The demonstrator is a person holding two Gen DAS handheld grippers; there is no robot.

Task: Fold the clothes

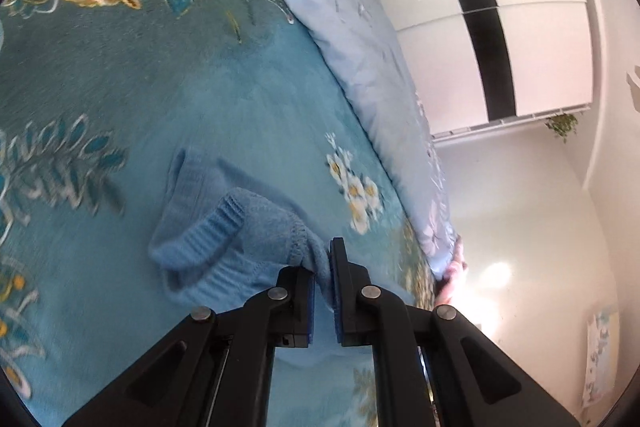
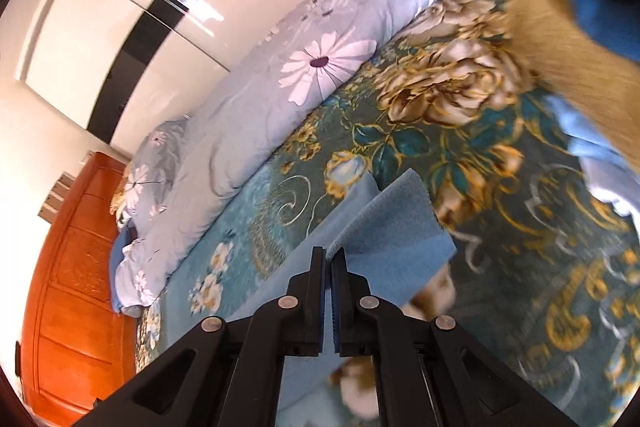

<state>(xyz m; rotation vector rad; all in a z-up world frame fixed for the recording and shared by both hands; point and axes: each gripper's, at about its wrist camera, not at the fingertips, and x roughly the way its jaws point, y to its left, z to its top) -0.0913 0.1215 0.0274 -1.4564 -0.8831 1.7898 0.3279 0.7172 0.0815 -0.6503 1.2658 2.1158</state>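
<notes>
My bed wears a teal blanket patterned with gold and blue flowers. A blue knitted sweater lies on it near me; a pale-blue daisy-print quilt runs along its far edge.

L claw pinching blue sweater

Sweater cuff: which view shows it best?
The left wrist view. The ribbed cuff of the blue sweater lies in plain sight ahead of the left gripper. The right wrist view shows only a smooth fold of sweater, no cuff.
</notes>
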